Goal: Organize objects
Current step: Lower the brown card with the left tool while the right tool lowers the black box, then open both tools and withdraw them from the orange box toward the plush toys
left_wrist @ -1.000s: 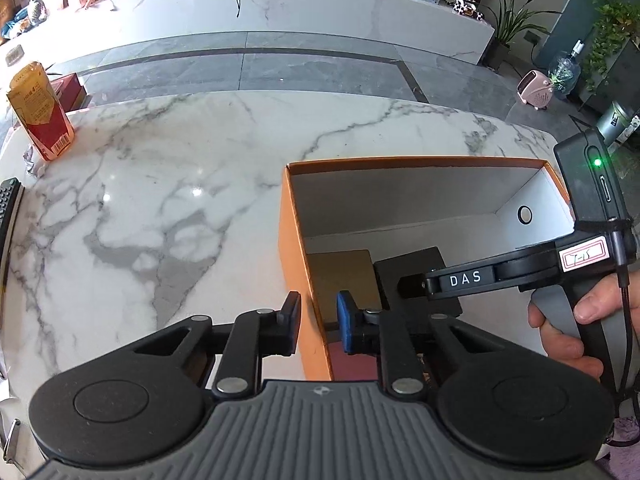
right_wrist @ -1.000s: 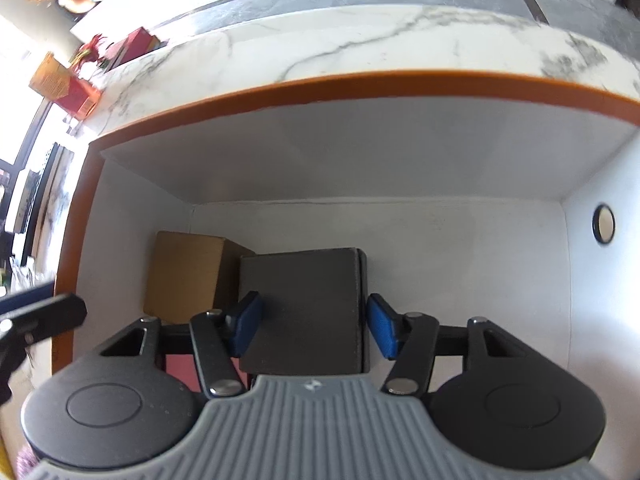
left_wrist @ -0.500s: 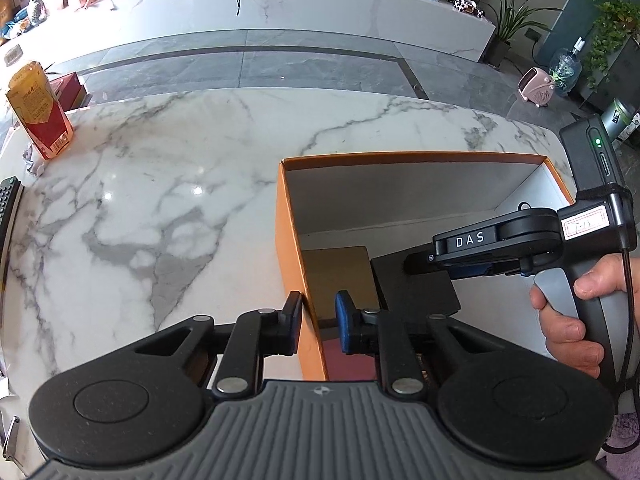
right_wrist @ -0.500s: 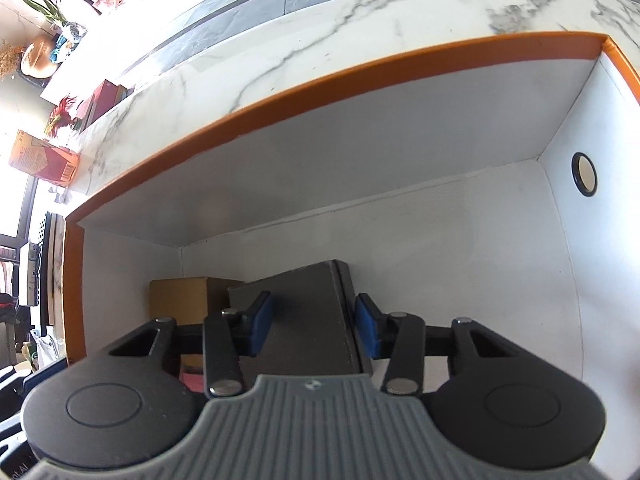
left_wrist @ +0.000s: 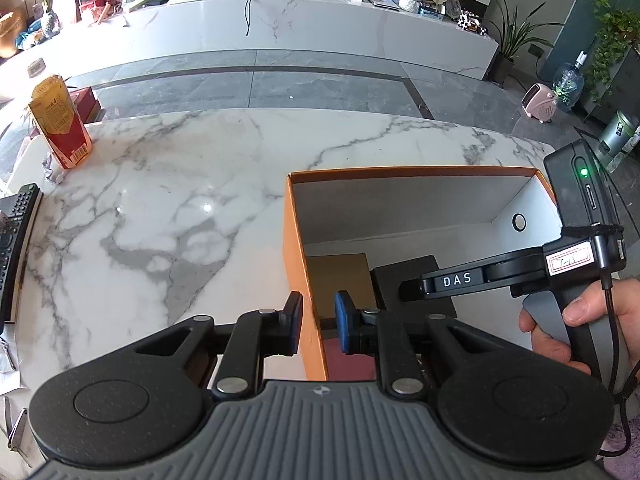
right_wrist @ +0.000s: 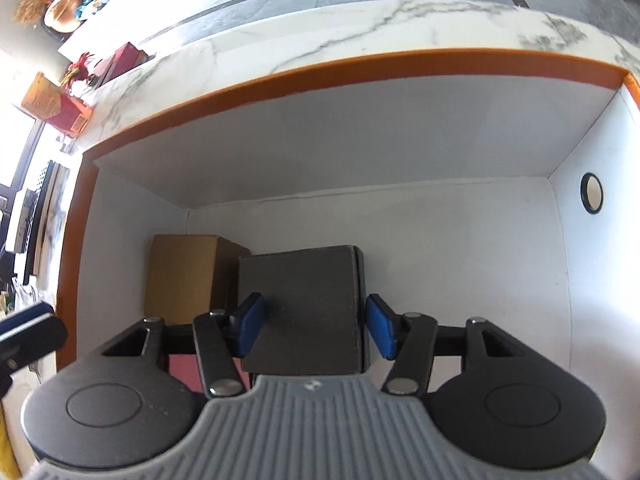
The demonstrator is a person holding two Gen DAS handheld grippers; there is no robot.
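Observation:
An orange box [left_wrist: 294, 240] with a white inside stands on the marble table; it also shows in the right wrist view [right_wrist: 360, 68]. Inside lie a brown carton [right_wrist: 182, 272], a black box [right_wrist: 302, 304] and a pink-red item [right_wrist: 182, 368]. My left gripper [left_wrist: 318, 326] straddles the orange box's left wall, its pads close to it on both sides. My right gripper [right_wrist: 316, 326] is inside the orange box, open, with its pads on either side of the black box and a small gap at each. The right gripper's body [left_wrist: 480, 278] shows in the left wrist view.
A red and yellow carton [left_wrist: 60, 128] stands at the table's far left. A remote control [left_wrist: 16, 240] lies at the left edge. The orange box's right wall has a round hole [right_wrist: 592, 198]. Beyond the table are grey floor and a long white counter.
My right gripper closed in on the black box half a second ago and has opened again, with the box lying flat. My left gripper has stayed on the orange wall.

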